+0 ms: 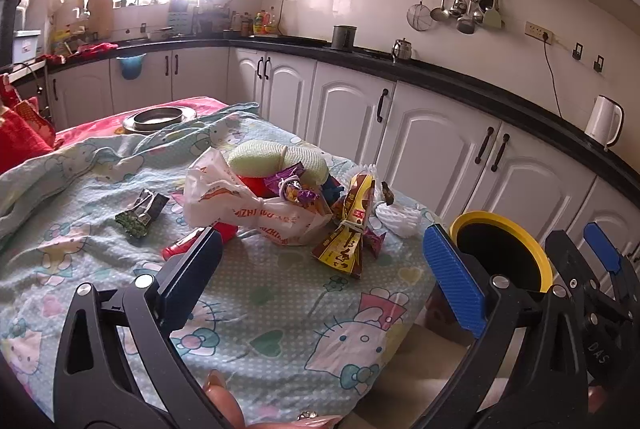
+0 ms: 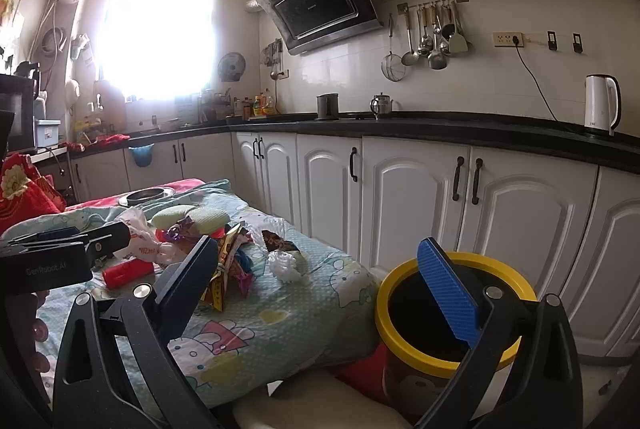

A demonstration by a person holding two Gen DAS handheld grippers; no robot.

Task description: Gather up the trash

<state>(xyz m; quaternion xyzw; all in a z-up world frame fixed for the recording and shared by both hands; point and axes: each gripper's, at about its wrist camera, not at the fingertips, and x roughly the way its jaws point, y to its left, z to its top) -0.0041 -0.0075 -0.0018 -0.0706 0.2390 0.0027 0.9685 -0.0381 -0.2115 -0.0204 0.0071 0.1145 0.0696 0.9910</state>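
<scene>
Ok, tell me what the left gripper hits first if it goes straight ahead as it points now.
Probably the brown and yellow snack wrapper at the near edge of the trash pile; the left gripper has open, empty jaws. Depth is unclear, so it could meet the printed cloth first.

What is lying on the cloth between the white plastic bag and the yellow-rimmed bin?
In the left wrist view, between the white plastic bag and the yellow-rimmed bin lie a brown-and-yellow snack wrapper and a white foam net on the cartoon-print cloth.

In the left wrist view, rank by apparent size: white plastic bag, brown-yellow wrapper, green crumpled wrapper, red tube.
1. white plastic bag
2. brown-yellow wrapper
3. green crumpled wrapper and red tube: similar, and the tube is partly hidden, so unranked.
</scene>
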